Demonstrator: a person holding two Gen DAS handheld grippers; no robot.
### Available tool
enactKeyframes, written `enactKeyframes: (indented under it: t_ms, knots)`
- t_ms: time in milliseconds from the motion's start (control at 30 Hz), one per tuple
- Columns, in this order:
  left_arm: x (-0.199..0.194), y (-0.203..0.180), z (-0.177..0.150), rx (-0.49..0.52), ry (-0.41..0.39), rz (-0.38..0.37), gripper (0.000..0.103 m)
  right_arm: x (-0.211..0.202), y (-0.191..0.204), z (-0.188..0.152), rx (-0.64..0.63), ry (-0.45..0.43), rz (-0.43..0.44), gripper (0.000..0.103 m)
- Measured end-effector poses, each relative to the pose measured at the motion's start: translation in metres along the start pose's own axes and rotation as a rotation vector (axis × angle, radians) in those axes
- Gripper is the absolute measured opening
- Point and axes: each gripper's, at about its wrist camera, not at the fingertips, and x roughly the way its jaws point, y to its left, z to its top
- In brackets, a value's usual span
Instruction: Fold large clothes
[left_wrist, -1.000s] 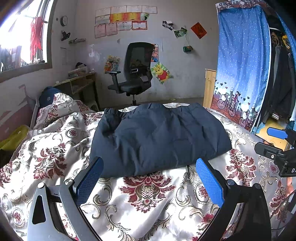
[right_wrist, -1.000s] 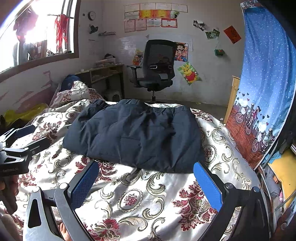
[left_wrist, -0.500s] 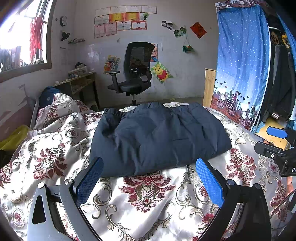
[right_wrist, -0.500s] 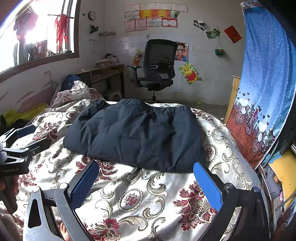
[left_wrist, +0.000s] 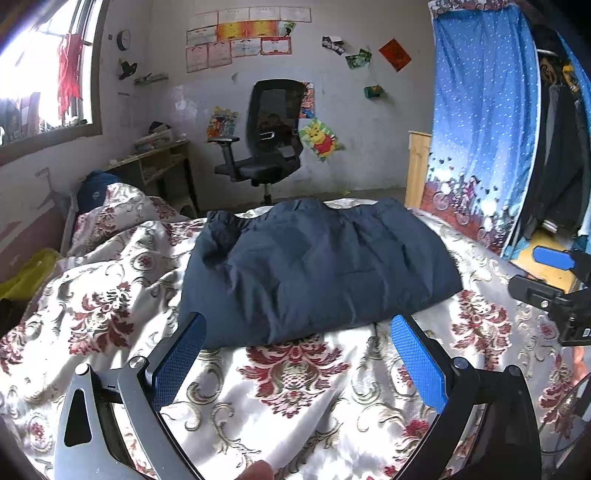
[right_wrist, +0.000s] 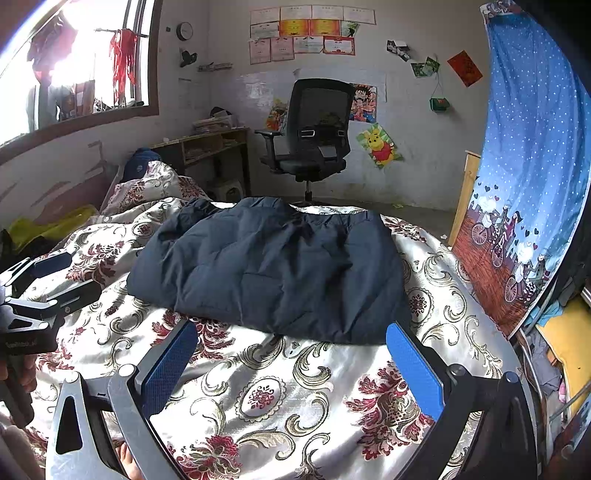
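Observation:
A dark navy padded jacket (left_wrist: 314, 269) lies folded into a rough rectangle on the flowered bedspread (left_wrist: 295, 376); in the right wrist view the same jacket (right_wrist: 273, 269) fills the middle of the bed. My left gripper (left_wrist: 297, 332) hovers open just short of the jacket's near edge, nothing between its blue pads. My right gripper (right_wrist: 291, 339) is also open and empty, held near the jacket's near edge. Each gripper shows at the edge of the other's view: the right gripper (left_wrist: 550, 273) at the right side, the left gripper (right_wrist: 44, 280) at the left side.
A black office chair (left_wrist: 266, 140) stands beyond the bed's far end beside a low wooden desk (left_wrist: 159, 162). A blue curtain (left_wrist: 484, 122) hangs along the bed's right side. A pillow (left_wrist: 122, 206) lies at the far left, under the window.

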Motion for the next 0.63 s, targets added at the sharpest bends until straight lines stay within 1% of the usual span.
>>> enactKeyframes:
  t_ms: [267,633]
  knots:
    - [0.0026,0.0068,-0.0015,-0.029,0.02,0.0,0.098,-0.0001,0.0013,-0.0003,0.0,0.002,-0.001,0.103]
    - [0.005,0.0028,-0.0034,-0.017,0.044,-0.03,0.098,-0.0002,0.0025,-0.0003,0.001,0.002,-0.003,0.103]
